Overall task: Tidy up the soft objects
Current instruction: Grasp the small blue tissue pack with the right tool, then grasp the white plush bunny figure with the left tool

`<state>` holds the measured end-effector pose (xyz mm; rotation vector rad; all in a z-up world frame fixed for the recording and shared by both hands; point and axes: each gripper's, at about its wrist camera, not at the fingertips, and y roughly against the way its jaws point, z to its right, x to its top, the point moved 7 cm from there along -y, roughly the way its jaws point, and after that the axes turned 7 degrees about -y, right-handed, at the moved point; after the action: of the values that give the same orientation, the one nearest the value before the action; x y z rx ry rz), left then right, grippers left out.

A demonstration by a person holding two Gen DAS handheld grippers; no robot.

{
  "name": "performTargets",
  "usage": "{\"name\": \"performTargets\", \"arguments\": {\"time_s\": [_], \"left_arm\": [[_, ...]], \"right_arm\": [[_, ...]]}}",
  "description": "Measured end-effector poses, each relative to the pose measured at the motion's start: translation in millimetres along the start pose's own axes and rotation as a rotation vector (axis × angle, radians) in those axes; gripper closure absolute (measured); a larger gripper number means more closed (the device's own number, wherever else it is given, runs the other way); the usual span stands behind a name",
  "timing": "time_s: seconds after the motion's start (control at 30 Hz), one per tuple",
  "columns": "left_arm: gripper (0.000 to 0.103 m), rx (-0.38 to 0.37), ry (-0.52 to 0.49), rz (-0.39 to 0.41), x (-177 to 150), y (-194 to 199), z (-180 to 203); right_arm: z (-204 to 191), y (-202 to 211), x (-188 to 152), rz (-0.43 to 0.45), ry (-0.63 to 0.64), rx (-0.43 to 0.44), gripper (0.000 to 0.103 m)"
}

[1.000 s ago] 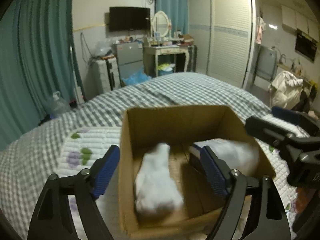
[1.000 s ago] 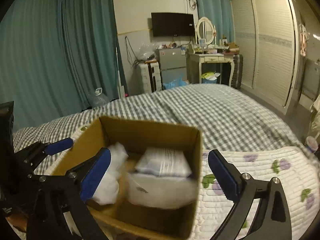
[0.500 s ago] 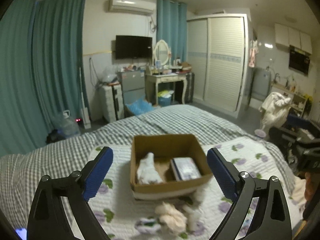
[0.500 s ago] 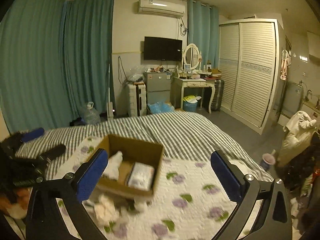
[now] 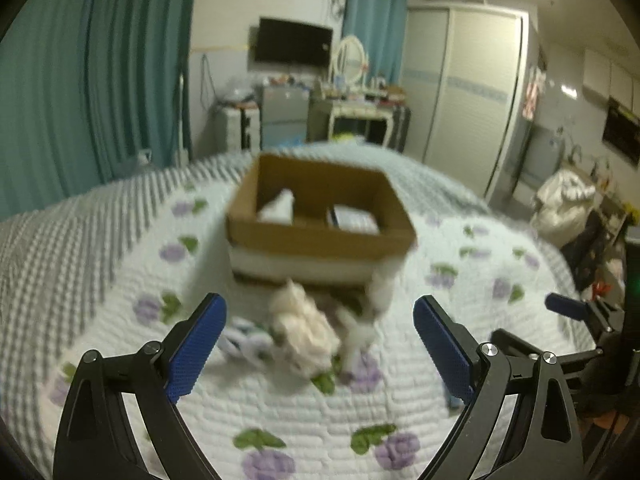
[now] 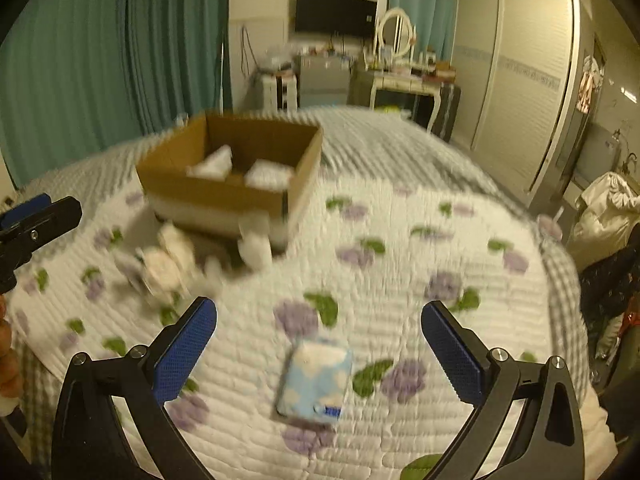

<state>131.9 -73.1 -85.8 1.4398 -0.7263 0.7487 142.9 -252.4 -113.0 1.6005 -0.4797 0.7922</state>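
Observation:
A brown cardboard box [image 5: 320, 236] [image 6: 224, 196] stands on the flowered quilt and holds a white cloth [image 5: 280, 208] and a white packet [image 5: 356, 218]. In front of it lies a heap of cream and white soft cloths [image 5: 308, 328] [image 6: 168, 264]. A light blue tissue pack [image 6: 316, 380] lies on the quilt between the right gripper's fingers. My left gripper [image 5: 318, 348] is open and empty, just short of the cloth heap. My right gripper [image 6: 318, 352] is open and empty above the tissue pack. Both views are blurred by motion.
The quilt [image 5: 304, 420] covers a bed with a grey checked blanket [image 6: 392, 140] behind. Teal curtains [image 5: 100, 80], a dressing table [image 6: 400, 80] and a wardrobe [image 6: 520, 72] stand beyond the bed. A white bag [image 6: 608, 208] sits at the right.
Both grippers pulled back from the box, rose, then dropped low towards the quilt. The left now faces the cloth heap, the right the tissue pack. Both stay open.

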Motion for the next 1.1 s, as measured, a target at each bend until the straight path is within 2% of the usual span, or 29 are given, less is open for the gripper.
{"name": "performTargets", "arguments": {"time_s": [0.17,0.33,0.43,0.47,0.5,0.53,0.7,0.77,0.83,0.9,0.93,1.1], "left_arm": [[0.008,0.005,-0.023,-0.097,-43,-35,26],[0.009,0.018,-0.074,-0.148,-73,-51,39],[0.009,0.016,-0.092,-0.161,-78,-55,42],[0.009,0.017,-0.095,-0.162,-79,-55,42],[0.010,0.023,-0.097,-0.158,-78,-55,42],[0.015,0.031,-0.099,-0.150,-77,-54,41],[0.016,0.006,-0.093,-0.140,-65,-61,44],[0.034,-0.014,-0.095,-0.133,-57,-68,47],[0.037,-0.026,-0.105,-0.134,-51,-78,52],[0.043,-0.046,-0.115,-0.132,-47,-89,57],[0.049,-0.052,-0.118,-0.139,-47,-96,58],[0.051,-0.039,-0.120,-0.201,-57,-130,51]], "right_arm": [[1,-47,-37,-0.127,0.028,0.003,0.000],[6,-76,-62,-0.234,0.019,0.012,0.004],[7,-85,-69,-0.287,-0.018,0.052,0.031],[7,-87,-69,-0.306,-0.040,0.072,0.045],[8,-87,-66,-0.309,-0.058,0.087,0.052],[9,-85,-60,-0.303,-0.071,0.103,0.052],[8,-73,-20,-0.216,-0.067,0.116,0.052],[5,-71,-2,-0.183,-0.049,0.115,0.052],[4,-74,10,-0.157,-0.029,0.105,0.052],[4,-80,15,-0.156,-0.017,0.099,0.052],[4,-83,16,-0.160,-0.018,0.101,0.052],[6,-103,8,-0.233,-0.042,0.143,0.052]]}}
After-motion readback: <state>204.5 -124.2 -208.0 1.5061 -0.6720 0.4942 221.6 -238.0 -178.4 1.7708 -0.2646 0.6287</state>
